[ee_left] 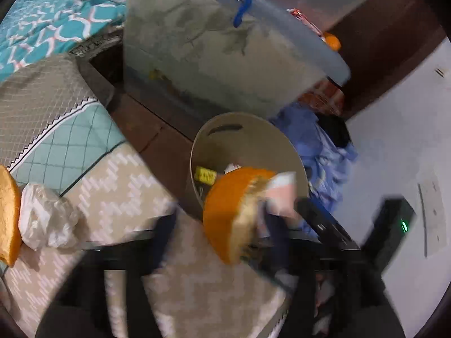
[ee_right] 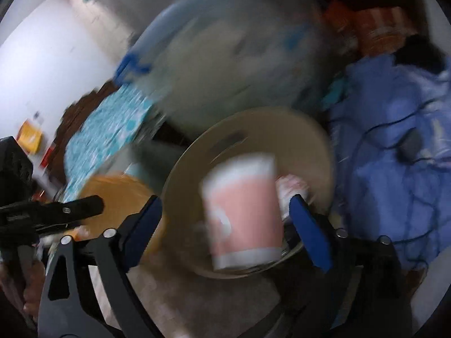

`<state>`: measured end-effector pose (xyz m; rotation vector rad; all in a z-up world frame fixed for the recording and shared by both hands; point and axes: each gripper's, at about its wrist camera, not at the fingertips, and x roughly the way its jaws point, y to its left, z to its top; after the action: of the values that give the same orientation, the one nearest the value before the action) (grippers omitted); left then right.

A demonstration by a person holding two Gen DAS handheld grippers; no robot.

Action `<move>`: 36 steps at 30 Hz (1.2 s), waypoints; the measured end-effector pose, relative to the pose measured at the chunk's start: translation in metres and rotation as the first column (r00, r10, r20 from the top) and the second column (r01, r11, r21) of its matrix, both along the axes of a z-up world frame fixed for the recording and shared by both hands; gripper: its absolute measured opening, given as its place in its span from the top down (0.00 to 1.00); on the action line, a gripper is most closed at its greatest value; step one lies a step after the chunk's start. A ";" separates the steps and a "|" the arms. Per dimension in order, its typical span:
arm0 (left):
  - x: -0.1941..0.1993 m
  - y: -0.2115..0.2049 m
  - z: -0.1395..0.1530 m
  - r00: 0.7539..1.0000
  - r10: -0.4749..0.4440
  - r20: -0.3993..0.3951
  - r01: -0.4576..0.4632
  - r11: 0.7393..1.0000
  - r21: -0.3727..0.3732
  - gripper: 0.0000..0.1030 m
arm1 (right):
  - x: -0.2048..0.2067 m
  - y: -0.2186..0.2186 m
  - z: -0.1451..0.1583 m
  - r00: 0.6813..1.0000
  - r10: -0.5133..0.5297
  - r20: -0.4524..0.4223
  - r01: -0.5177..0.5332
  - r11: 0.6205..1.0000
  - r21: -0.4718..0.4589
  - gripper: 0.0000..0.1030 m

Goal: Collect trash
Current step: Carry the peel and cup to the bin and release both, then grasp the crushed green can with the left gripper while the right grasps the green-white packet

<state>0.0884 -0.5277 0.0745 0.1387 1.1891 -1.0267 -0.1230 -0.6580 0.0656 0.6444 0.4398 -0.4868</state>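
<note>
Right gripper [ee_right: 225,219] is standing released — pink cup [ee_right: 243,211] is sitting loose between its pads, over the bin rim [ee_right: 180,174]; left gripper [ee_left: 234,225] likewise released.

Through the right wrist camera I see my right gripper [ee_right: 225,219] with its blue-padded jaws spread wide. Between them sits a pink-and-white cup [ee_right: 242,211], blurred, with clear gaps to both pads, so nothing is clamping it. Just beyond the cup is the open mouth of a beige bin [ee_right: 253,129]. Beside the left jaw lies something round and orange [ee_right: 118,194], with another black gripper [ee_right: 56,211] across it. Past the right jaw is crumpled blue cloth [ee_right: 394,155]; beyond the bin, a blurred translucent tub [ee_right: 225,56].
</note>
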 end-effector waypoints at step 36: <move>0.084 0.374 -0.034 0.902 0.432 0.008 -0.431 0.900 -0.068 0.61 | 0.207 0.345 0.013 0.497 0.867 -0.040 -0.858 0.498 0.125 0.56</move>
<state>0.1726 -0.1538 0.0409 -0.1611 1.0990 -0.6668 0.0837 -0.3127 0.0790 0.3997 0.8214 0.4989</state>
